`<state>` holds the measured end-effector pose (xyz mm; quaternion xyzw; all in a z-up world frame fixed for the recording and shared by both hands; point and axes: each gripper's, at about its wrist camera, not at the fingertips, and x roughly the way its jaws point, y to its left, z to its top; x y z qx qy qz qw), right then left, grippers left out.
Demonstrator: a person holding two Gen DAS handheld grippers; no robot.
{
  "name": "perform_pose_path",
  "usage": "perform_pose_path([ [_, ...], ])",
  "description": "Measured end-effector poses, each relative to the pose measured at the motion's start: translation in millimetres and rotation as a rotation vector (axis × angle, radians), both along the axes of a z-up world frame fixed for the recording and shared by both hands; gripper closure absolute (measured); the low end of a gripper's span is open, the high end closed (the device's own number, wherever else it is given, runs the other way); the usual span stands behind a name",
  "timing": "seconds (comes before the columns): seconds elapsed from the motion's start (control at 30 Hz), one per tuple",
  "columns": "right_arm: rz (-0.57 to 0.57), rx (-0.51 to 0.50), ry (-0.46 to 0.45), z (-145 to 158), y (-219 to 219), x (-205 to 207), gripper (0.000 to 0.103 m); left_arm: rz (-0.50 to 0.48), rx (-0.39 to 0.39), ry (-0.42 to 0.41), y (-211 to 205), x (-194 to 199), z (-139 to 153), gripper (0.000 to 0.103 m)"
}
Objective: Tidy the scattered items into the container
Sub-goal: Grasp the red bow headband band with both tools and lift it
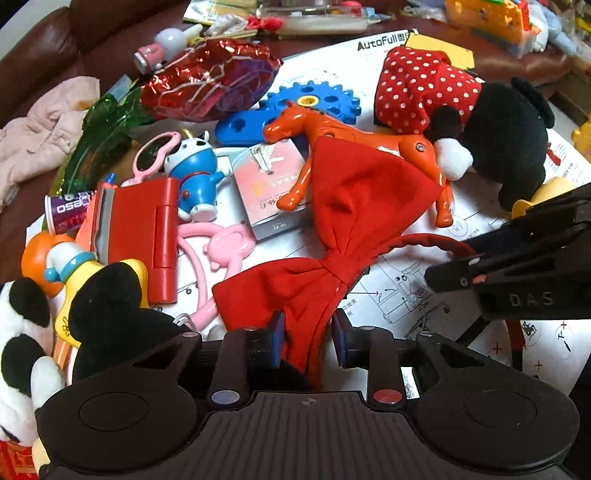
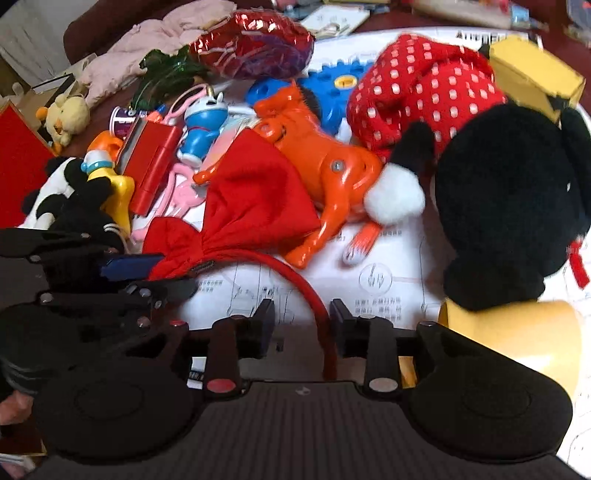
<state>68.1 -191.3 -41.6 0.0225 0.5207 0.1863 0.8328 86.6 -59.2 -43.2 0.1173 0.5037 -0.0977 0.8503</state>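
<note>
While toys crowd the dark tabletop [image 1: 44, 206] w/ printed sheet [image 1: 406, 280], we see left hand-held gripper [image 1: 308, 341] released around red bow [image 1: 332, 229]; right hand-held gripper [image 2: 302, 325] released astride its headband [image 2: 295, 277]; brown sofa [image 1: 74, 33] behind.

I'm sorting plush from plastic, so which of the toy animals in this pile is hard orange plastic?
The glossy orange plastic horse, lying on its side under the red fabric bow. The black-and-white plush cow and the polka-dot mouse plush are soft fabric.
</note>
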Motion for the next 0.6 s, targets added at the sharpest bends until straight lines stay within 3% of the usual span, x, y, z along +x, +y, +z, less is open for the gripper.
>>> perform_pose_path([
  [0.03, -0.010, -0.016, -0.005, -0.4, 0.7, -0.2, 0.083, 0.006, 0.006, 0.004, 0.4, 0.5, -1.3, 0.073],
  [0.07, -0.024, -0.019, -0.003, -1.2, -0.5, 0.1, 0.089, 0.008, 0.012, 0.005, 0.2, 0.5, -2.2, 0.060],
  [0.17, -0.073, 0.046, 0.049, -2.9, -10.4, 2.5, 0.089, -0.007, 0.045, 0.003, -6.8, -2.4, -4.9, 0.043],
  [0.2, -0.085, 0.069, 0.070, -3.4, -12.7, 2.7, 0.089, -0.019, 0.069, -0.003, -11.6, -4.4, -6.8, 0.043],
  [0.3, -0.087, 0.092, 0.101, -2.7, -12.2, -2.1, 0.090, -0.044, 0.130, -0.034, -21.6, -9.4, -8.9, 0.051],
  [0.37, -0.093, 0.094, 0.115, -1.9, -12.2, -6.2, 0.090, -0.025, 0.139, -0.033, -19.2, -8.2, -7.3, 0.077],
  [0.6, -0.115, 0.138, 0.104, 16.5, -17.2, -18.3, 0.090, 0.008, 0.113, -0.066, -15.0, -12.5, 16.4, 0.077],
])
